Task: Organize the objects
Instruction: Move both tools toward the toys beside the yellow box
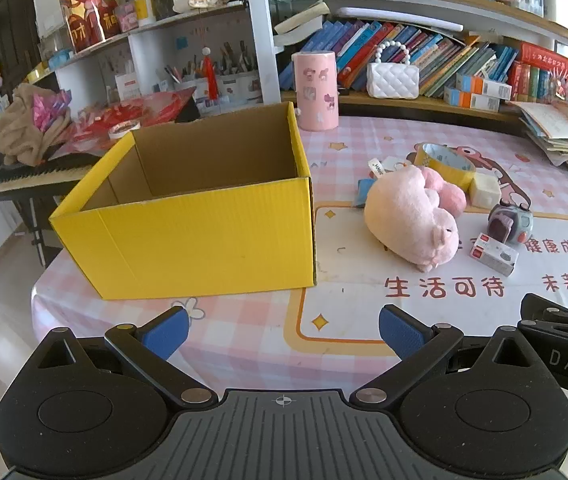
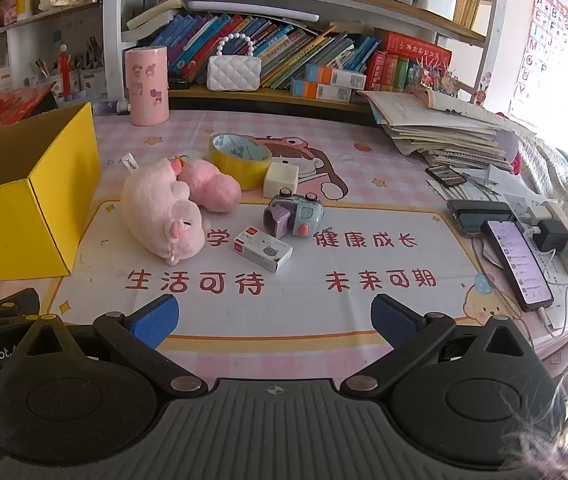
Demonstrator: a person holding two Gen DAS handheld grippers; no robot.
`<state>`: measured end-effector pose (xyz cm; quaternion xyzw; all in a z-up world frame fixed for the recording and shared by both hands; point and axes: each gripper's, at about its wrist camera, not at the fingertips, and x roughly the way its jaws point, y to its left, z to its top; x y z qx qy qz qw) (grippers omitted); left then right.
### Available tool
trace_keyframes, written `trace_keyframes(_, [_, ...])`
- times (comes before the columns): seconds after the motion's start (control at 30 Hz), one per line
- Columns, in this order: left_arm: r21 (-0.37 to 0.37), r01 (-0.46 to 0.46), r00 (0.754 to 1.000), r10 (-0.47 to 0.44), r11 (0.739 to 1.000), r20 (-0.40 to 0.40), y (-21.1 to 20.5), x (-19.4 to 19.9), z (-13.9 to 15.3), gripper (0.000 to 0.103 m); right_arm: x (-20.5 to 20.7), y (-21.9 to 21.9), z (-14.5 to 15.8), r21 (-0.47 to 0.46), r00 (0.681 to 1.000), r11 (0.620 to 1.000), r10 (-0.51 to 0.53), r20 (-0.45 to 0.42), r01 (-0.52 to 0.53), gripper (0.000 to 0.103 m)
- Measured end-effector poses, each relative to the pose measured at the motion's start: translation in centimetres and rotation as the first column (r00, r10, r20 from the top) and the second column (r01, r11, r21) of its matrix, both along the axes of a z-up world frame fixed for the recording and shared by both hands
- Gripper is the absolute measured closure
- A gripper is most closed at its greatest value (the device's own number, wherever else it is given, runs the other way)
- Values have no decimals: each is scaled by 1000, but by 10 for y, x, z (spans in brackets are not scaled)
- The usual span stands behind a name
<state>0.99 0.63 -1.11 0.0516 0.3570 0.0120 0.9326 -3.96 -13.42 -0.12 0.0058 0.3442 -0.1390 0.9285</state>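
An empty yellow cardboard box [image 1: 188, 236] [image 2: 20, 196] stands at the left of the table. Right of it lies a pink plush pig [image 1: 412, 216] [image 2: 164, 216] on its side. Behind the pig sit a roll of yellow tape [image 1: 446, 162] [image 2: 240, 158] and a cream block [image 1: 484, 190] [image 2: 281, 176]. A toy camera [image 1: 510, 222] [image 2: 294, 216] and a small white carton [image 1: 494, 254] [image 2: 263, 251] lie in front. My left gripper [image 1: 283, 334] hovers open before the box. My right gripper [image 2: 275, 322] hovers open before the carton. Both hold nothing.
A pink cylinder [image 2: 147, 86] and a white quilted bag [image 2: 234, 73] stand at the back by shelves of books. A stack of papers [image 2: 448, 132], phones [image 2: 520, 264] and a power strip [image 2: 564, 240] crowd the right side. A keyboard [image 1: 36, 178] stands left of the table.
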Motion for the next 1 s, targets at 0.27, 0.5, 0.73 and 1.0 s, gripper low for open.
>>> trace_keyframes(0.27, [1,0,1000,0,1000,-10,0,3,-3,1,4,0,-2,2,1000,1000,0,-16,0,0])
trace_keyframes(0.5, [0,-2,1000,2,1000,-24,0,6,-7,1,9,1,-5,2,999,1000,2,-34,-2,0])
trace_keyframes(0.73, [4,-11,999,12,1000,-47,0,7,-13,1,12,-1,-10,11,998,1000,12,-59,-12,0])
trace_keyframes(1.0, [5,-25,997,25,1000,-68,-7,14,-17,1,20,-8,-16,22,997,999,27,-78,-26,0])
